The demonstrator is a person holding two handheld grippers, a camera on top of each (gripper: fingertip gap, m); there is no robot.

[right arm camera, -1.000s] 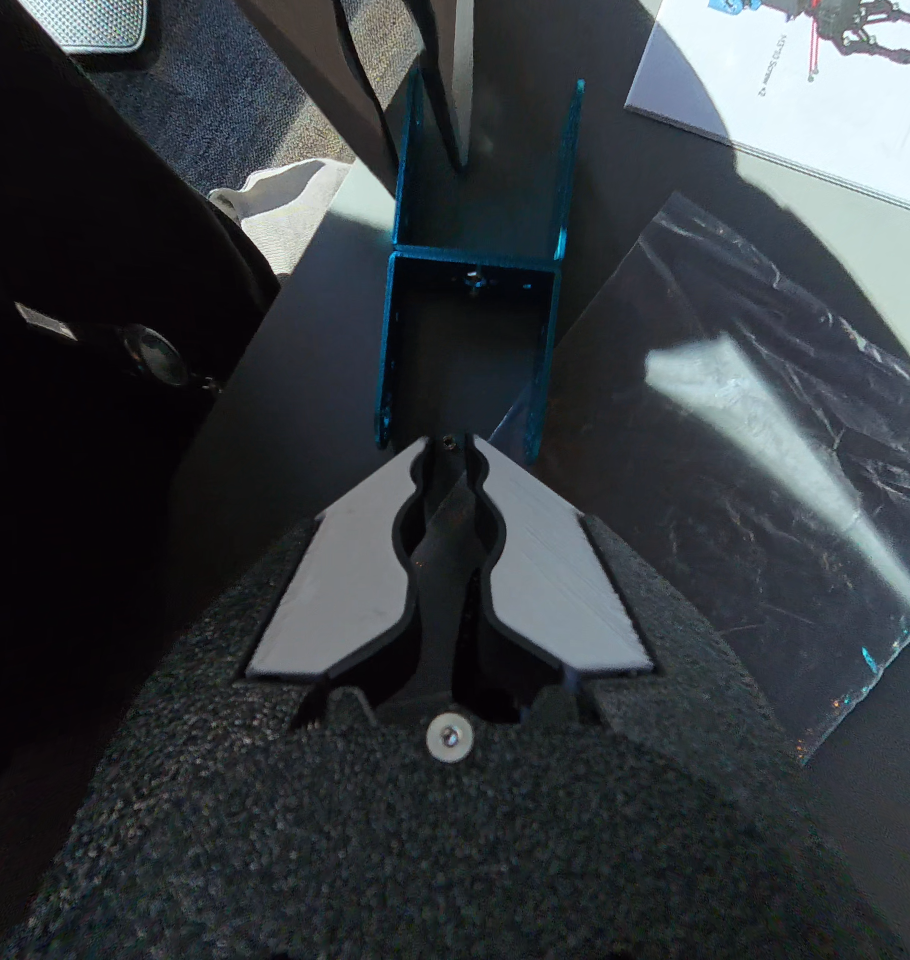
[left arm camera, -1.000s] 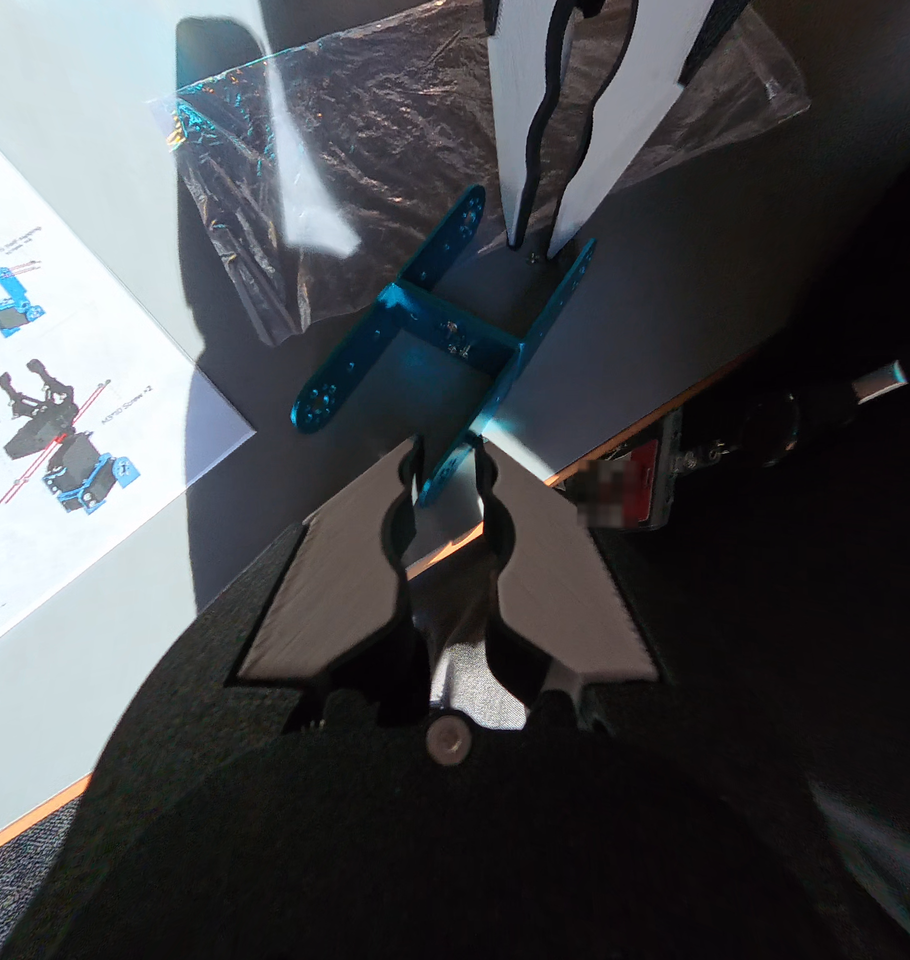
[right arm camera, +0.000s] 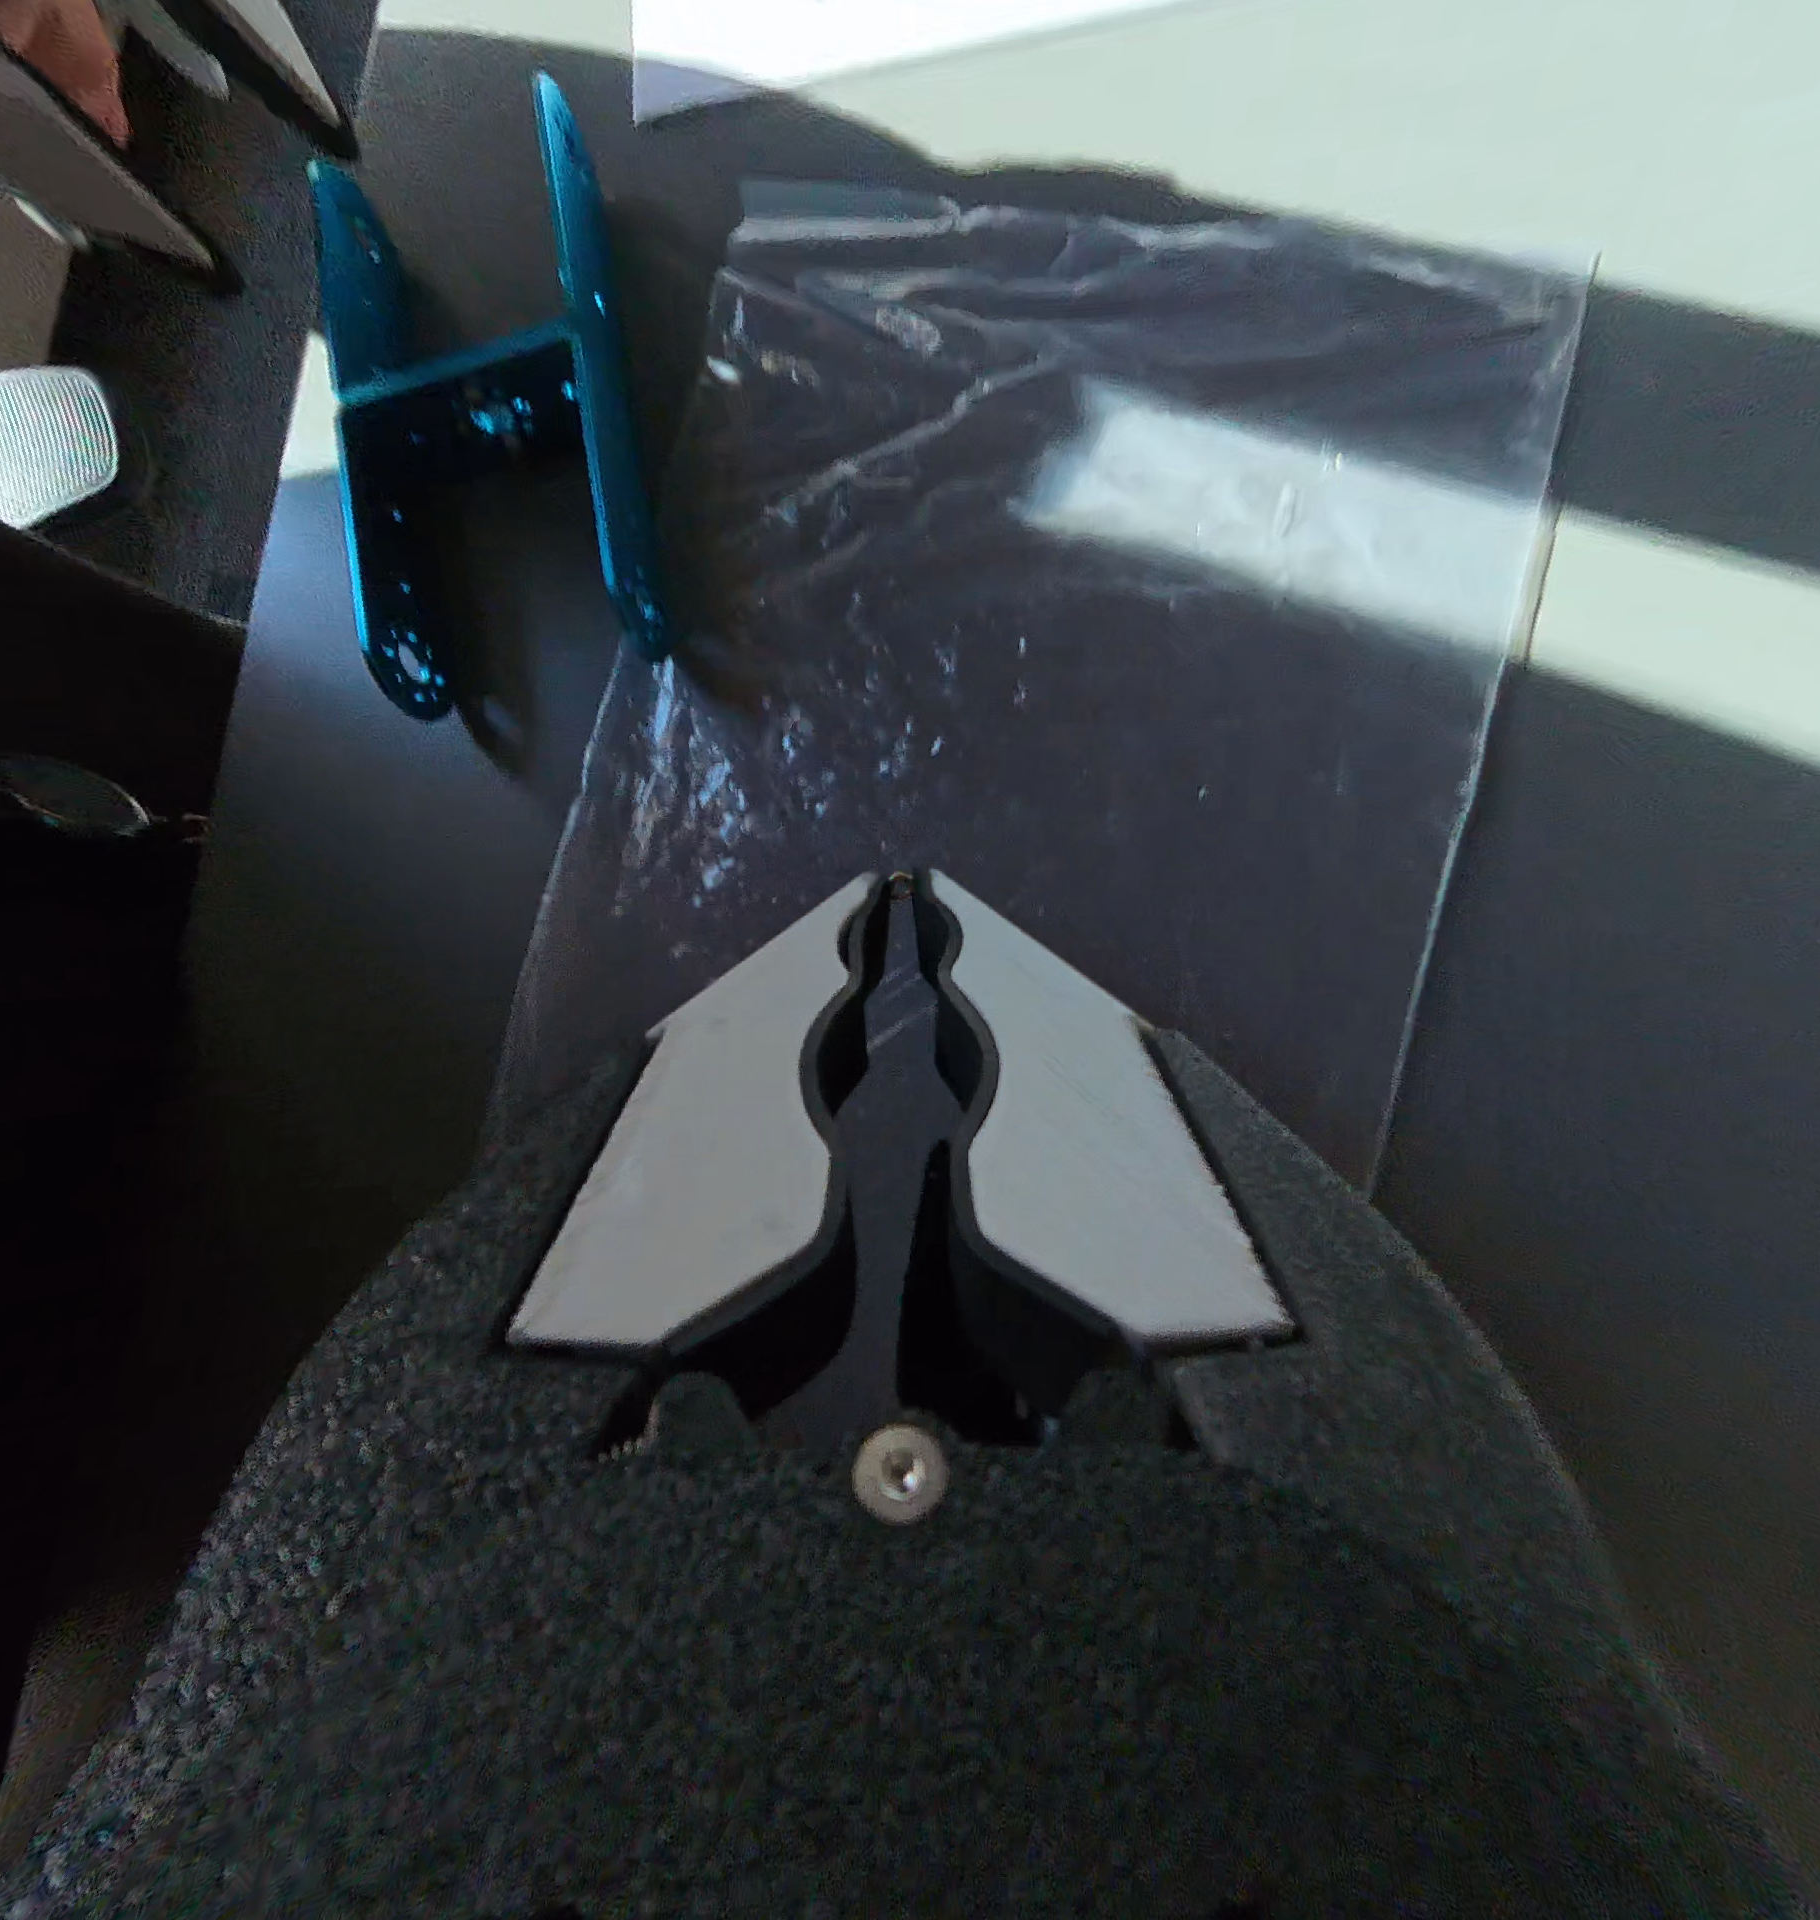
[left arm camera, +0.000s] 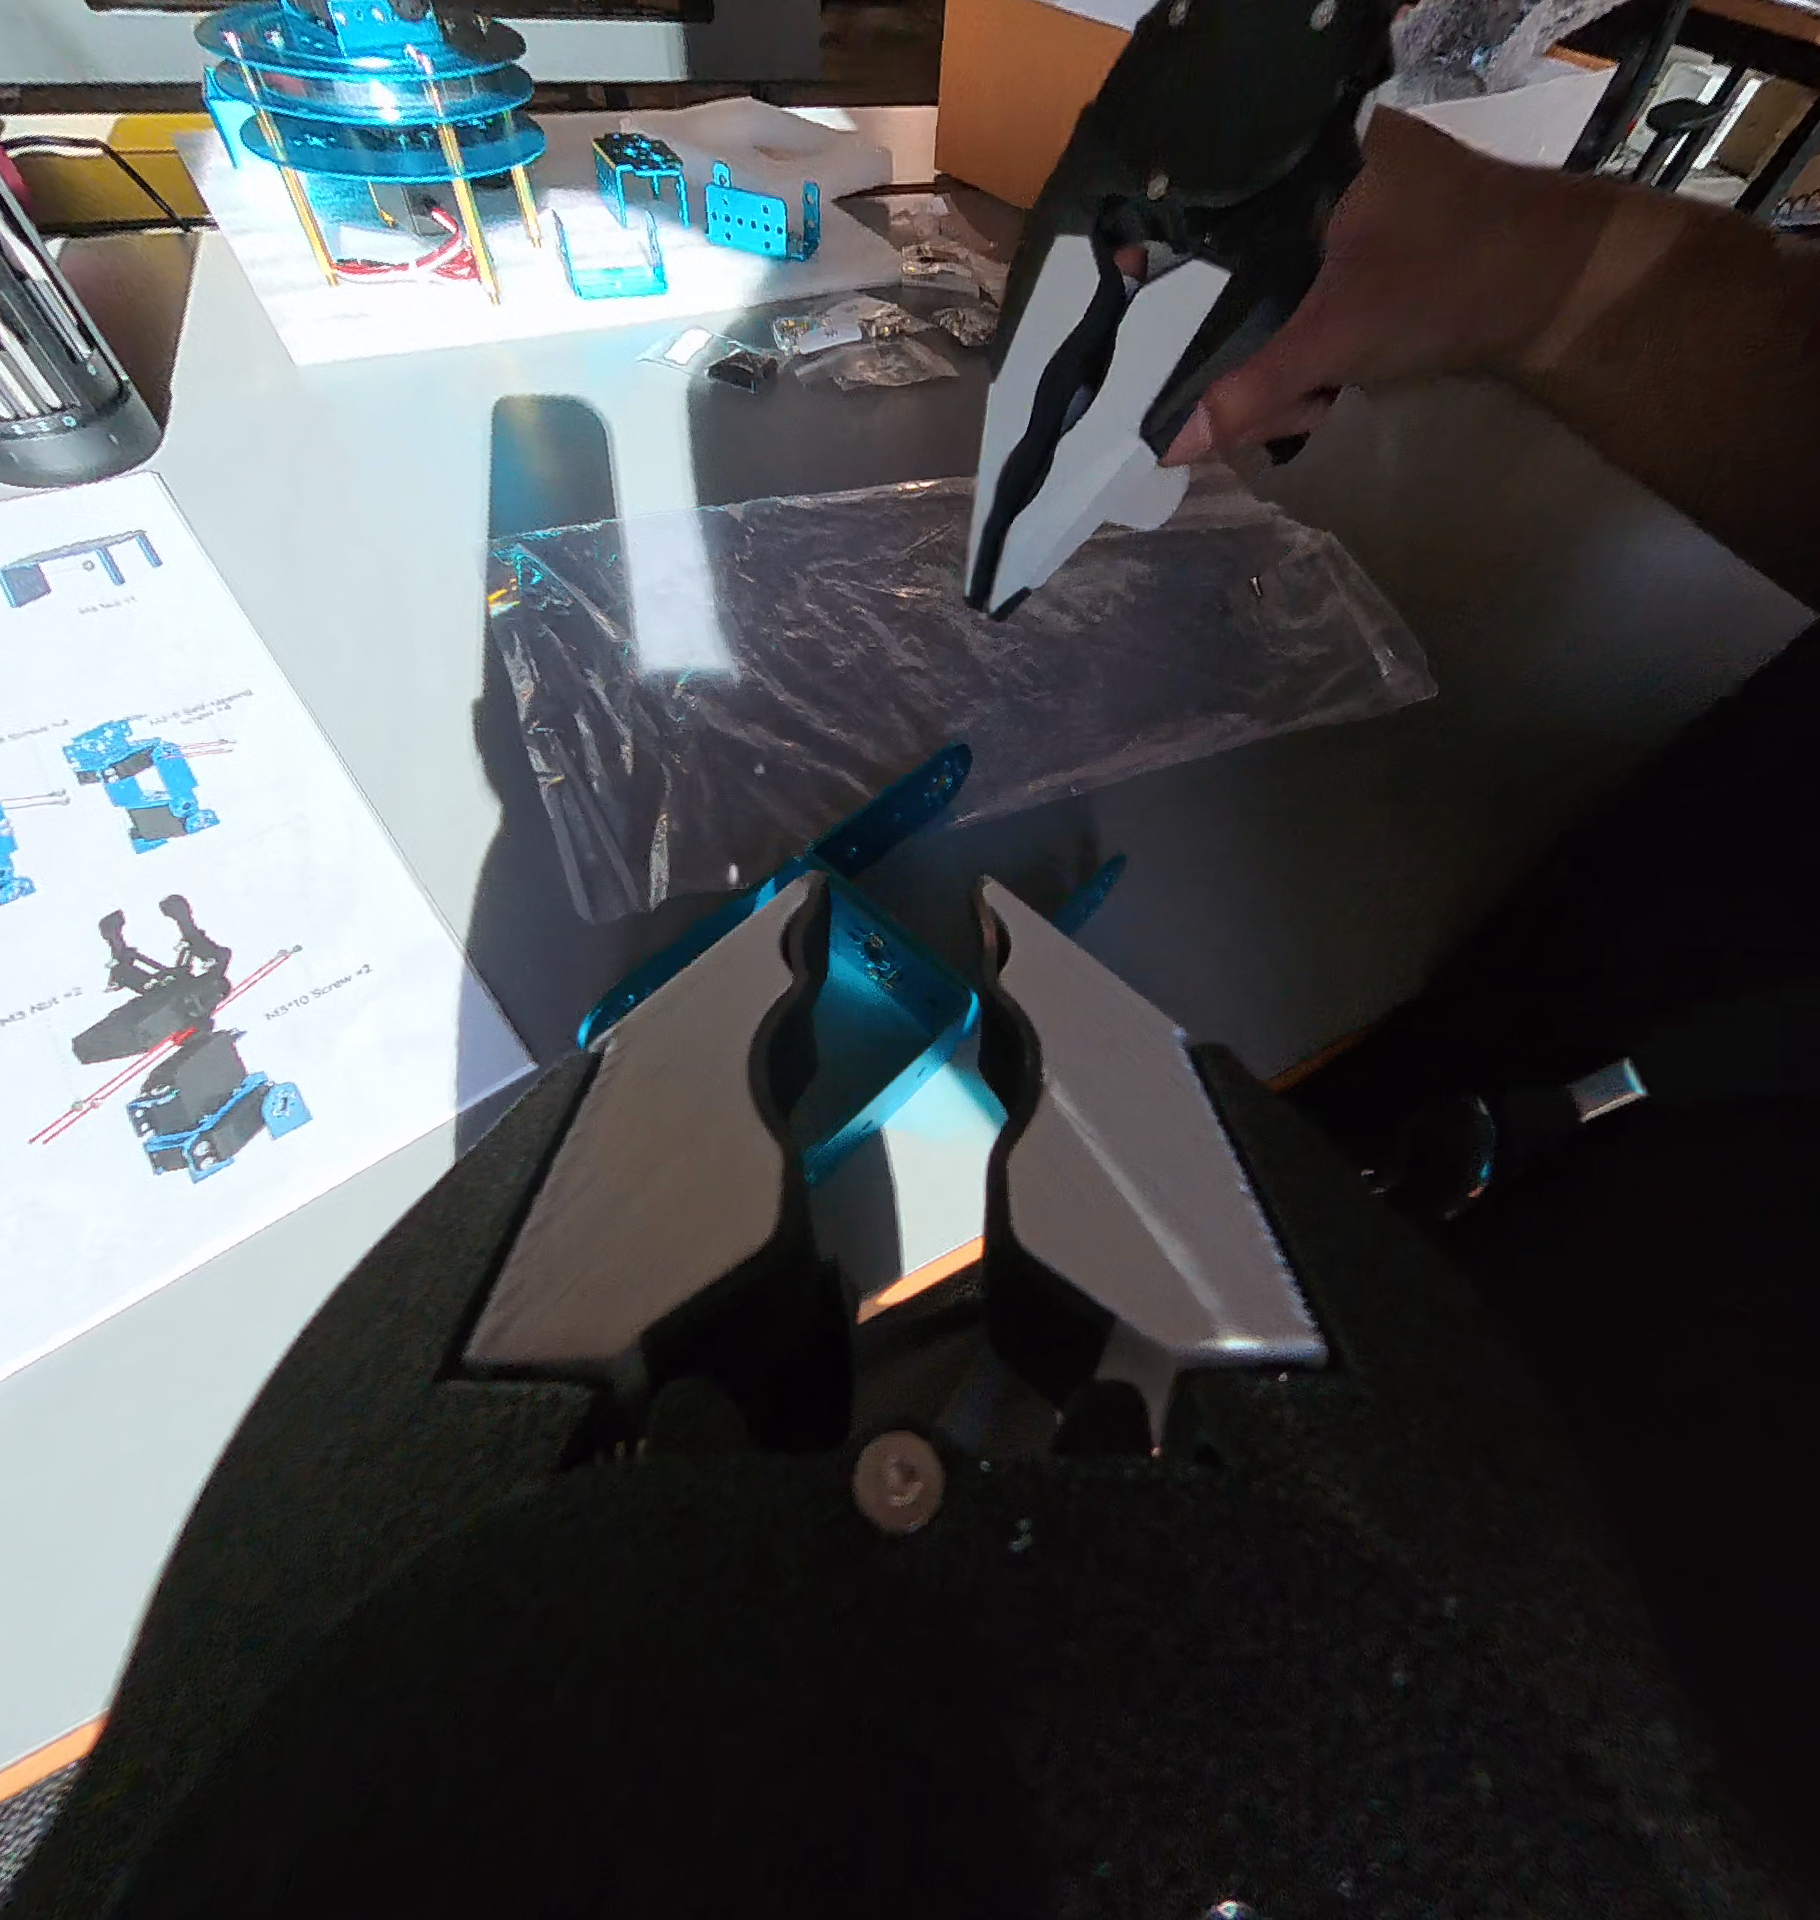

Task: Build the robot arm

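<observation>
Close up, the left gripper (left arm camera: 901, 909) has its fingers wide apart over the blue H-shaped bracket (left arm camera: 890, 982) lying on the counter (left arm camera: 345, 499). At two o'clock of it, the right gripper (right arm camera: 901, 878) pinches a tiny screw (right arm camera: 900, 882) at its tips above an apparently empty clear plastic bag (right arm camera: 1145, 623); small packets (left arm camera: 833, 348) lie at twelve o'clock, contents unclear.

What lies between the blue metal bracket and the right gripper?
A clear plastic bag lies between the blue bracket and the right gripper; the left wrist view shows it.
</observation>
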